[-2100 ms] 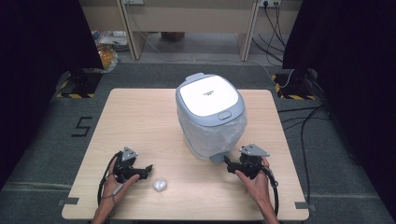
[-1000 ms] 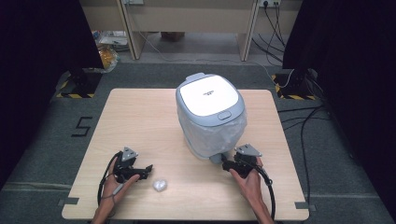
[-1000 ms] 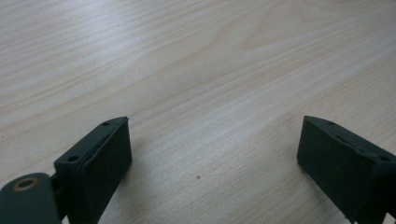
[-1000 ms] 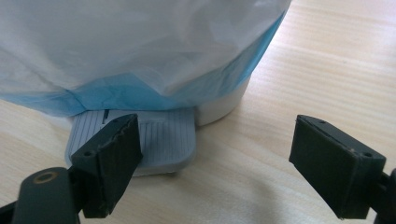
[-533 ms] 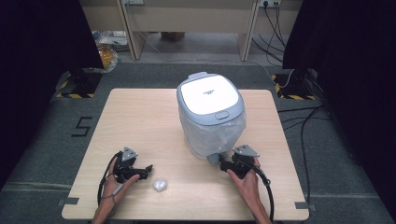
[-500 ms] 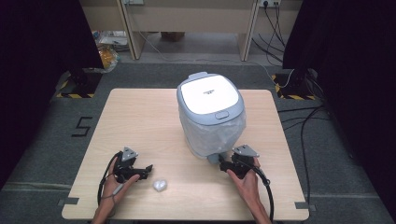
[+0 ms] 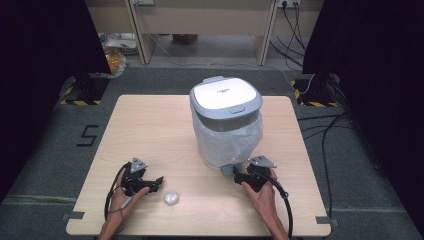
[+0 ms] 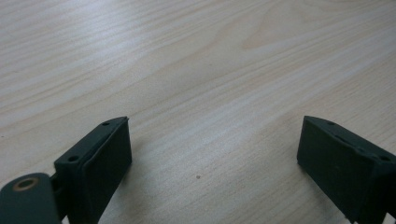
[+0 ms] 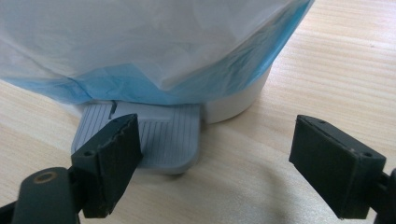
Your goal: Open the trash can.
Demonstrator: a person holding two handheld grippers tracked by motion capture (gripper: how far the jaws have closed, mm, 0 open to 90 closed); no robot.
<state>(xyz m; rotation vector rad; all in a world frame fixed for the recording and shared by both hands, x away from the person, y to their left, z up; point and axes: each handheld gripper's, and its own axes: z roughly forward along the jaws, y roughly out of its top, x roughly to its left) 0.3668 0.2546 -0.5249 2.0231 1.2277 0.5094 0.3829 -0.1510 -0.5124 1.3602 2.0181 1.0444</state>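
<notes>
Grey pedal (image 9: 154,137) of the bin (image 7: 226,117) lies at 11 o'clock, just ahead of the right gripper (image 9: 219,163), both grippers' jaws spread, empty.

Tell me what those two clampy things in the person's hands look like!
Each is a black handheld gripper, the left gripper and the right gripper. Both carry a grey three-cornered plate on top and trail a black cable. The jaws are flat, black, blocky pads with small screw holes; a brass-coloured ring sits at one hinge. The person's forearms are bare, with no sleeves showing.
</notes>
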